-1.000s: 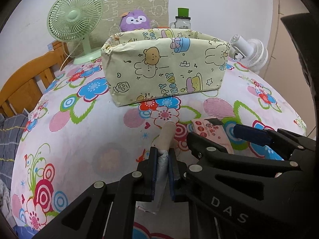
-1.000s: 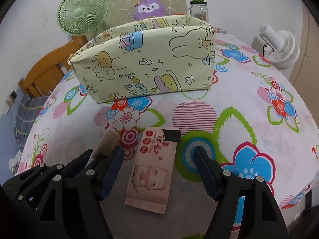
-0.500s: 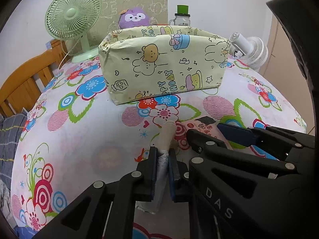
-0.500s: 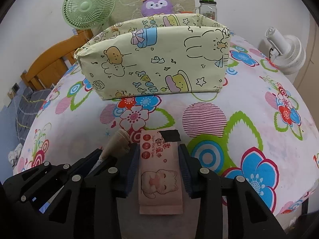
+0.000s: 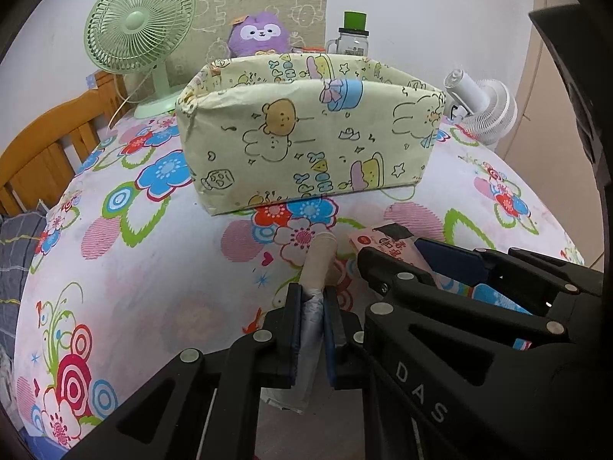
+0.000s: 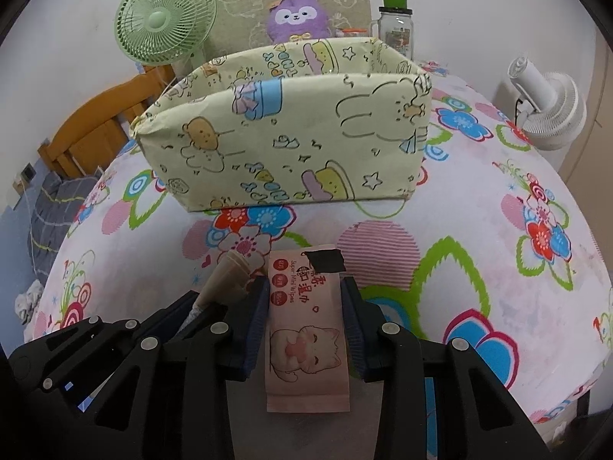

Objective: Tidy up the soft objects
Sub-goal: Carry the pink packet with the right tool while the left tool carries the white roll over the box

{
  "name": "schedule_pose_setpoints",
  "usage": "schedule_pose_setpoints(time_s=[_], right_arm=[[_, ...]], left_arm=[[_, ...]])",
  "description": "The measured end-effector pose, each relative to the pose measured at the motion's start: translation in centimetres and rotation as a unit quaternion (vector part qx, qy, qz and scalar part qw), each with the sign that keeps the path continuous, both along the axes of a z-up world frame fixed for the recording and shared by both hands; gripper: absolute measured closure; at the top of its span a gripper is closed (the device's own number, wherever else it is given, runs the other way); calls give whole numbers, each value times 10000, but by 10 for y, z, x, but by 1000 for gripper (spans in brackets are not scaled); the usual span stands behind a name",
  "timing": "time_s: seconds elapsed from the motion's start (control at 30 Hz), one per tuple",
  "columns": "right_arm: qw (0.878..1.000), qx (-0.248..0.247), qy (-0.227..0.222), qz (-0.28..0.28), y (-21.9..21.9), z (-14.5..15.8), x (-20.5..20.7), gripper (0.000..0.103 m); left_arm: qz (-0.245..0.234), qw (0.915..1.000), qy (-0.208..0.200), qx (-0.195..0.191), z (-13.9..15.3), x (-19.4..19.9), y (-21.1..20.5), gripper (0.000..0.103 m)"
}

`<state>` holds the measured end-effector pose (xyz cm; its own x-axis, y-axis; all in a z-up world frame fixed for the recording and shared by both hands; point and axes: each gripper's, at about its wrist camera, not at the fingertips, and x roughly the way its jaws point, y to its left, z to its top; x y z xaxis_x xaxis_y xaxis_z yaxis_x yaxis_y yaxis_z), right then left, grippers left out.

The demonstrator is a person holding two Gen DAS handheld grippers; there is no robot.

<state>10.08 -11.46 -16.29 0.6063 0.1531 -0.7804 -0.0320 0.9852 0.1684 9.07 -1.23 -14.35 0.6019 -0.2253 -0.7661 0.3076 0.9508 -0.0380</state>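
Observation:
My left gripper point(image 5: 312, 306) is shut on a beige tapered tube with a silver crimped end point(image 5: 316, 268), held above the flowered tablecloth. The tube also shows in the right wrist view point(image 6: 230, 276). My right gripper point(image 6: 304, 303) is shut on a pink wet-wipes pack with a cat picture point(image 6: 304, 322), its pads pressing both long sides. The pack's top shows in the left wrist view point(image 5: 387, 243). A pale yellow cartoon-print fabric box point(image 5: 310, 138) stands open-topped just ahead, also in the right wrist view point(image 6: 291, 134).
A green desk fan point(image 5: 140, 34), a purple plush point(image 5: 260, 34) and a green-lidded jar point(image 5: 354, 36) stand behind the box. A white fan point(image 5: 484, 109) is at the right. A wooden bed frame point(image 5: 42, 149) lies left of the table.
My right gripper closed from wide open onto the wipes pack. Both grippers rose and moved toward the fabric box with their objects.

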Motion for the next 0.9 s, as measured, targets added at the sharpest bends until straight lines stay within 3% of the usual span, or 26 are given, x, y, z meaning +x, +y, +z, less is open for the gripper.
schedule_pose_setpoints(time_s=[0.9], right_arm=[[9971, -47, -762, 14, -27, 69, -9, 63]], left_arm=[[144, 9984, -486, -256, 60, -1, -21, 95]])
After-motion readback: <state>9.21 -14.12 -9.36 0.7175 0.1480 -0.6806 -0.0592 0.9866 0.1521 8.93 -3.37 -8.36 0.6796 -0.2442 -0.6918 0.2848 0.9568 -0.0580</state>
